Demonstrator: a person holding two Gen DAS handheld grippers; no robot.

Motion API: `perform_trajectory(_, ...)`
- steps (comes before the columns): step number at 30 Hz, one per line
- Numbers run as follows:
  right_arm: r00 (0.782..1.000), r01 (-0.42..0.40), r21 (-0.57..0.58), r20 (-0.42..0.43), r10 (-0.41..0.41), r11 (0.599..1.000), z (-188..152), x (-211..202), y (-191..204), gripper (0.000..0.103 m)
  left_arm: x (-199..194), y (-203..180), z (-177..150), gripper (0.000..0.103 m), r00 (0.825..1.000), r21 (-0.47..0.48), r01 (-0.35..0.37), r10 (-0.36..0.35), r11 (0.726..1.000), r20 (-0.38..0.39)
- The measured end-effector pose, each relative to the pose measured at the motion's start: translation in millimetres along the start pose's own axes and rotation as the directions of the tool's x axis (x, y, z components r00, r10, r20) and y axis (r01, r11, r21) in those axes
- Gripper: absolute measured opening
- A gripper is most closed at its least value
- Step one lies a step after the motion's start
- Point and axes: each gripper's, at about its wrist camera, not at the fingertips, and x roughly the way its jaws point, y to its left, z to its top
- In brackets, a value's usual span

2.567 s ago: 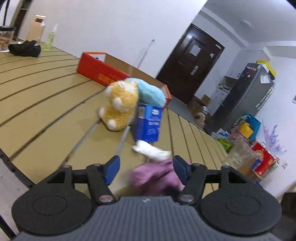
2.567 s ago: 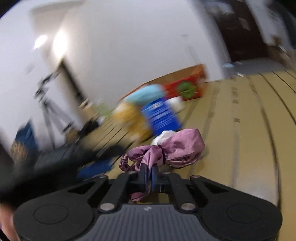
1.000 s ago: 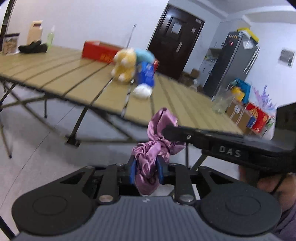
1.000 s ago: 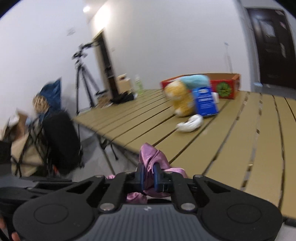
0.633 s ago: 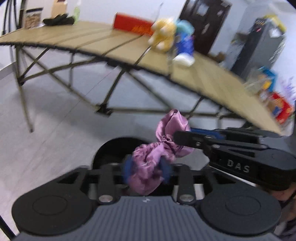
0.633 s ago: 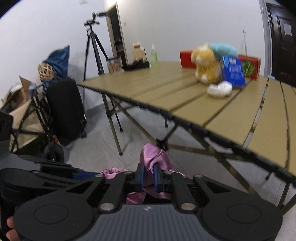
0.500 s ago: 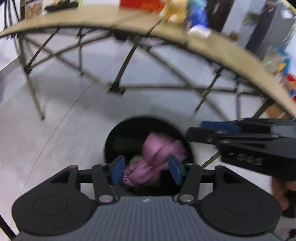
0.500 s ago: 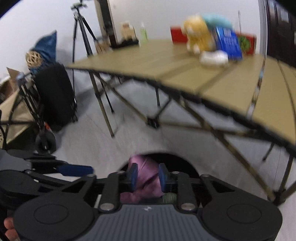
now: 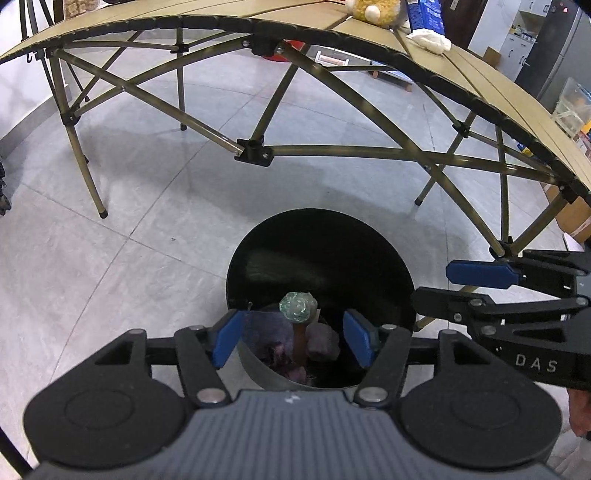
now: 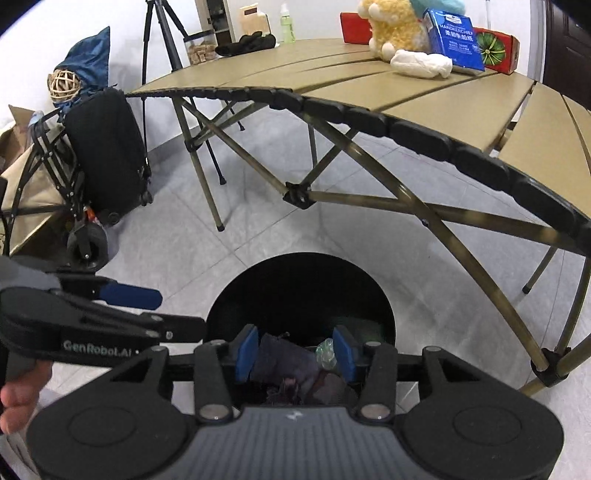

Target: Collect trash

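A black round trash bin stands on the floor by the table; it also shows in the right wrist view. The purple cloth lies inside it beside a crumpled green ball. The cloth also shows in the right wrist view. My left gripper is open and empty above the bin mouth. My right gripper is open and empty above the bin too. A white crumpled tissue lies on the table.
The folding table with dark legs stands just behind the bin. On it are a yellow plush toy, a blue tissue pack and a red box. A black suitcase and a tripod stand to the left.
Both grippers carried the purple cloth off the table and down over the bin, then opened. The cloth dropped into the bin.
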Motion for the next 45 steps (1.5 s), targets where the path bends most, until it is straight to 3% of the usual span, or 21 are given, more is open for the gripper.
perform_trajectory(13,0.998,-0.029,0.006,0.061,0.029,1.000,10,-18,0,0.046,-11,-1,12,0.067,0.999,-0.020,-0.018,0.019,1.000,0.051)
perform_trajectory(16,0.990,-0.065,-0.009,0.125,0.065,0.998,19,-35,-1,0.046,-27,-5,19,0.067,0.990,-0.010,-0.016,0.017,1.000,0.138)
perform_trajectory(19,0.971,-0.110,-0.011,0.212,0.110,0.994,32,-59,-5,0.046,-53,-16,29,0.072,0.956,0.027,-0.008,0.000,1.000,0.293)
perform_trajectory(23,0.912,-0.160,0.043,0.389,0.131,0.986,58,-100,-27,0.046,-78,-27,45,0.073,0.892,0.025,0.010,-0.020,1.000,0.452)
perform_trajectory(25,0.875,-0.115,0.089,0.481,0.059,0.989,76,-116,-45,0.046,-80,-36,60,0.081,0.868,0.028,0.023,-0.034,0.999,0.495)
perform_trajectory(28,0.852,-0.036,0.187,0.519,-0.068,0.982,110,-117,-75,0.046,-73,-60,97,0.086,0.851,0.066,0.053,-0.080,0.996,0.520)
perform_trajectory(31,0.836,-0.007,0.301,0.526,-0.159,0.954,137,-104,-107,0.045,-52,-81,139,0.085,0.852,0.096,0.088,-0.125,0.991,0.508)
perform_trajectory(34,0.842,-0.010,0.390,0.500,-0.203,0.921,143,-87,-134,0.043,-25,-97,168,0.084,0.880,0.116,0.081,-0.126,0.990,0.457)
perform_trajectory(37,0.857,0.022,0.437,0.456,-0.242,0.899,144,-75,-148,0.043,7,-115,182,0.076,0.909,0.155,0.024,-0.086,0.988,0.408)
perform_trajectory(39,0.855,0.033,0.441,0.452,-0.254,0.897,138,-72,-152,0.043,23,-122,186,0.067,0.931,0.174,0.007,-0.070,0.985,0.359)
perform_trajectory(40,0.855,0.035,0.442,0.452,-0.256,0.897,138,-71,-152,0.043,29,-123,187,0.065,0.934,0.164,0.001,-0.059,0.986,0.353)
perform_trajectory(41,0.855,0.035,0.441,0.452,-0.256,0.897,136,-70,-151,0.043,31,-123,188,0.061,0.926,0.145,0.007,-0.061,0.989,0.372)
perform_trajectory(43,0.856,0.041,0.430,0.451,-0.254,0.902,137,-67,-148,0.043,35,-117,188,0.037,0.923,0.137,0.033,-0.083,0.990,0.375)
perform_trajectory(44,0.857,0.043,0.422,0.450,-0.251,0.905,134,-68,-144,0.043,35,-116,189,0.020,0.922,0.129,0.022,-0.070,0.991,0.381)
perform_trajectory(45,0.857,0.045,0.416,0.452,-0.250,0.908,135,-69,-141,0.043,33,-114,189,0.014,0.922,0.133,0.020,-0.070,0.991,0.382)
